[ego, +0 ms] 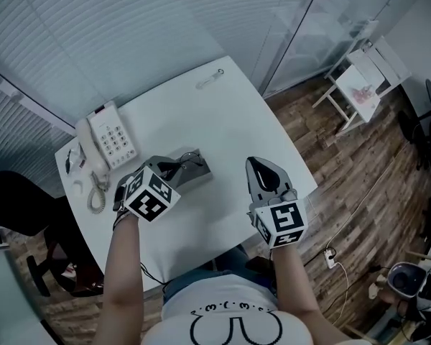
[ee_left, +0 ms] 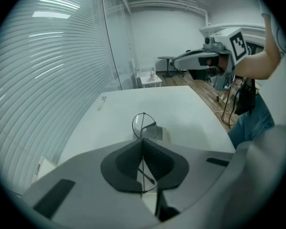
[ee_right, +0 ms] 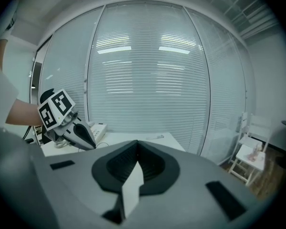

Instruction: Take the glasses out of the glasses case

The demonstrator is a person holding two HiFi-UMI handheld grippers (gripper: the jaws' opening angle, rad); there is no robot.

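White office table (ego: 223, 106) beside slatted blinds: glasses gripped over their case.
Wire-rimmed glasses (ee_left: 144, 126) are pinched edge-on in the left gripper (ee_left: 143, 140), its jaws closed on the frame. One round lens shows above the tips, with the grey glasses case (ego: 199, 169) just beneath on the table. The right gripper (ee_right: 136, 143) hovers well apart, jaws together, empty. The lift-out looks underway; next they need carrying clear and setting down gently.

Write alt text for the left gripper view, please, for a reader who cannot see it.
The left gripper is shut on thin wire-rimmed glasses, with one round lens sticking up past the tips above a white table. The grey case lies just beyond, and the right gripper hovers at upper right.
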